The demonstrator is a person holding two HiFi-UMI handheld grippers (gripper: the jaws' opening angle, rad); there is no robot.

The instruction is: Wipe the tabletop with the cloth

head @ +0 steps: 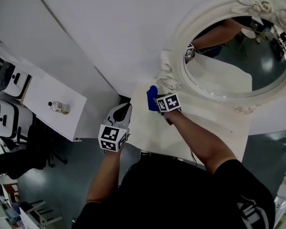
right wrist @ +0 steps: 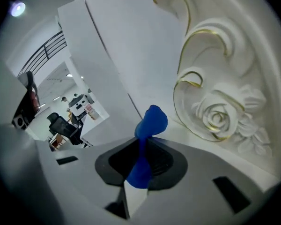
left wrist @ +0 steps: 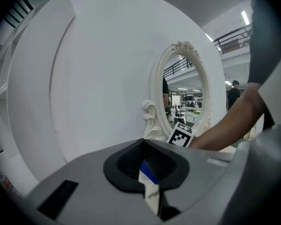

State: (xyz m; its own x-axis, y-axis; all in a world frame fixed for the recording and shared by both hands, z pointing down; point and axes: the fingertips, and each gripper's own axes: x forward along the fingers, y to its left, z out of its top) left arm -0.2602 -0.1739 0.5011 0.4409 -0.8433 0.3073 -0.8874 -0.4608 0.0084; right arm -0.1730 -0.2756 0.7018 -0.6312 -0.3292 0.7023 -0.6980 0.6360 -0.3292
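Pinching the single blue cloth [right wrist: 151,122] between its closed jaws, the right gripper [right wrist: 143,146] holds it at the head view's centre, over the upper left corner of the white tabletop [head: 150,128] and just beside the foot of the one oval mirror [head: 181,46] (its carved rose fills the right gripper view). The left gripper [left wrist: 147,165], second of two, sits lower left of the cloth at the table's edge, with its jaws drawn to a slit and gripping nothing.

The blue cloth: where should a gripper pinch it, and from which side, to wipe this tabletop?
Pinch the blue cloth at its bunched middle, as the right gripper does now, coming from the person's side toward the mirror frame. It is soft and crumpled, so that probably leaves a wad past the jaws to rub the tabletop.
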